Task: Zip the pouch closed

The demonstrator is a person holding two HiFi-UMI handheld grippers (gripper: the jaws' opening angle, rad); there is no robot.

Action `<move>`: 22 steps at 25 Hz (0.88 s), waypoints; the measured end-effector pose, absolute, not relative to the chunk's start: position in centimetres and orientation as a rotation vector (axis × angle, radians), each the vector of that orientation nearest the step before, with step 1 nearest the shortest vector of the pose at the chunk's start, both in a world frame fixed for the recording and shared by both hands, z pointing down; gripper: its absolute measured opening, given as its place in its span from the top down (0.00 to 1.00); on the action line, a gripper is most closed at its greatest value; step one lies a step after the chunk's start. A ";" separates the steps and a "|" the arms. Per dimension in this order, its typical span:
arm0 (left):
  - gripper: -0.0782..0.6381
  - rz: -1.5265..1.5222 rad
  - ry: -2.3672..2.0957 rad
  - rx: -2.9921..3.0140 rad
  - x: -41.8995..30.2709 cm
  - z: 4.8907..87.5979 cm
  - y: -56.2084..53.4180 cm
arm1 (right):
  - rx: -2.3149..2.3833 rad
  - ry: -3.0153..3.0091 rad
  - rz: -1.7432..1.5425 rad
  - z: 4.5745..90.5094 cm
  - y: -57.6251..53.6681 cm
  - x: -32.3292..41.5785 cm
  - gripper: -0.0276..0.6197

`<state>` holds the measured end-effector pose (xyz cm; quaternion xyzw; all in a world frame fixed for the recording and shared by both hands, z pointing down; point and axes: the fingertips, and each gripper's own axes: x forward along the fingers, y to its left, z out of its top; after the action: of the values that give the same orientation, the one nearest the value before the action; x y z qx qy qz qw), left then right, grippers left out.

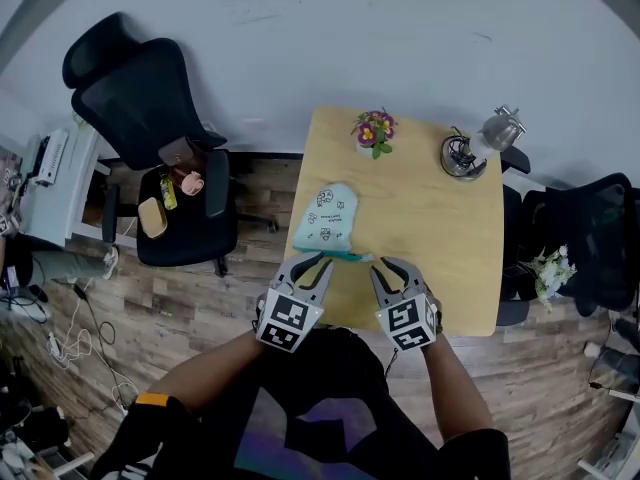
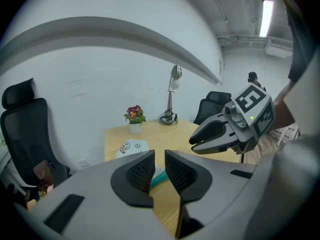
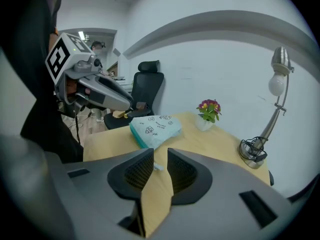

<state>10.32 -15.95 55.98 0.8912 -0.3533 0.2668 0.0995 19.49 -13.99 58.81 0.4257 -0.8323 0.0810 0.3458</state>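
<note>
A pale wooden table [image 1: 440,238] fills the middle of the head view, with a black office chair [image 1: 150,98] on the floor well off to the left gripper's left. A light blue printed pouch [image 1: 328,216] lies flat on the table, just ahead of the left gripper [image 1: 312,262]. Its teal zipper edge [image 2: 159,176] shows in the narrow gap between that gripper's jaws, which stand slightly apart and grasp nothing. The right gripper [image 1: 390,266] hovers close beside, its jaws also a little apart. A small pale piece [image 3: 156,167] between them may be the zipper pull. A desk lamp [image 1: 480,143] and a potted flower [image 1: 374,131] stand far ahead of both.
</note>
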 end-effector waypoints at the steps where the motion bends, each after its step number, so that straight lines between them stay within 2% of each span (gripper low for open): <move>1: 0.80 0.809 -1.034 2.630 10.4 56.5 -16.1 | 1.077 -2.150 0.204 59.4 -14.1 19.4 0.82; 8: 0.77 0.925 -0.960 2.578 10.5 60.2 -16.6 | 0.902 -2.069 0.125 62.9 -14.8 19.3 0.81; 22: 0.77 0.998 -0.908 2.532 10.9 62.8 -16.4 | 0.631 -1.980 -0.030 67.2 -15.4 18.8 0.80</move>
<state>10.90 -16.43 62.76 0.8744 -0.3136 0.3446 0.1358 18.81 -15.44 67.19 0.2617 -0.8211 -0.0124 0.5071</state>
